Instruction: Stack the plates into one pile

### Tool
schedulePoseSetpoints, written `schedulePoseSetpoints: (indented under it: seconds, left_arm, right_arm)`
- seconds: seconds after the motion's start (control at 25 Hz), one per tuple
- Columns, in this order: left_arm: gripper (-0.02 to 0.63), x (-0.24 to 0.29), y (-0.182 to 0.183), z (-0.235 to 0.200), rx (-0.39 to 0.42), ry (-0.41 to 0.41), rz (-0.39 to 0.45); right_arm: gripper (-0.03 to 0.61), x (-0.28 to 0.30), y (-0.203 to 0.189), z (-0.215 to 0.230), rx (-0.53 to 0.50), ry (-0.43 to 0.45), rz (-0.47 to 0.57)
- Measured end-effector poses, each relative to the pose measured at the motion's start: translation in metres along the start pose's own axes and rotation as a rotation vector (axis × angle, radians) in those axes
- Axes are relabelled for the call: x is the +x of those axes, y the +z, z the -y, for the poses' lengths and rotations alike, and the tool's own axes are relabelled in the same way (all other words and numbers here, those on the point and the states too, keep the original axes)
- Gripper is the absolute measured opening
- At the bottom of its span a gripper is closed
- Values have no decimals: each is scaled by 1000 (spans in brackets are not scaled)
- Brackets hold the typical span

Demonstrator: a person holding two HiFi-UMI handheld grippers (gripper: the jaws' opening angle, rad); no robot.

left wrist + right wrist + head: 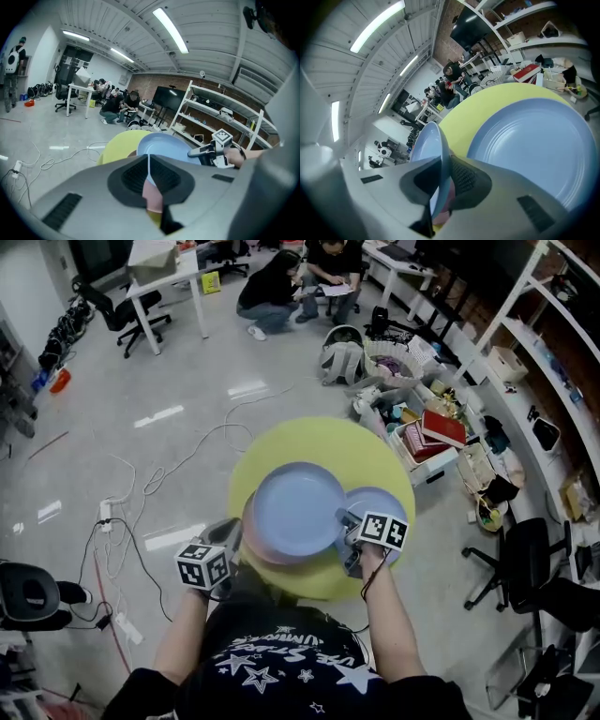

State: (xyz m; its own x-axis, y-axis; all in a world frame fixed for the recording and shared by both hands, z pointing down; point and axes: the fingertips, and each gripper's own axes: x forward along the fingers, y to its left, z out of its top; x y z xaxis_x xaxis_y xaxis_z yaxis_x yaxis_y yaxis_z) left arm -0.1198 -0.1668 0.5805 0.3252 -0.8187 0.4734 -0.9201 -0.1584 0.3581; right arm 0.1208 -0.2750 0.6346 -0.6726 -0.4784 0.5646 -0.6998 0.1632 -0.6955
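A large blue plate (pixel 298 510) lies over a pink plate (pixel 247 524) on the round yellow table (pixel 319 442). My left gripper (pixel 234 538) is shut on its left rim, and in the left gripper view the thin blue edge (pixel 164 145) runs between the closed pads (pixel 136 176), with the pink plate (pixel 152 197) below. My right gripper (pixel 345 523) grips the right rim; the right gripper view shows that rim (pixel 429 140) between the pads (pixel 464 178). A second blue plate (pixel 380 498) (pixel 529 150) lies flat on the table, partly under the right gripper.
Clutter of boxes, bags and books (pixel 422 427) stands on the floor right of the table. Cables (pixel 141 493) trail over the floor at left. People (pixel 291 287) crouch at the back by a white desk (pixel 164 277). An office chair (pixel 525 568) and shelving (pixel 544 334) line the right side.
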Motion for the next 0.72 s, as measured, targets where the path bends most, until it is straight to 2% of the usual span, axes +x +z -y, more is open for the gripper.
schedulePoseSetpoints:
  seconds: [0.44,0.72]
  left_arm:
    - [25,-10,-13,-10,7,-40,-55]
    - [25,-22,-23,-20,24,-79,-100]
  right_arm:
    - [54,1,-37,-8,45,-33,-13]
    - [57,5,-64,-6,139,-65,5]
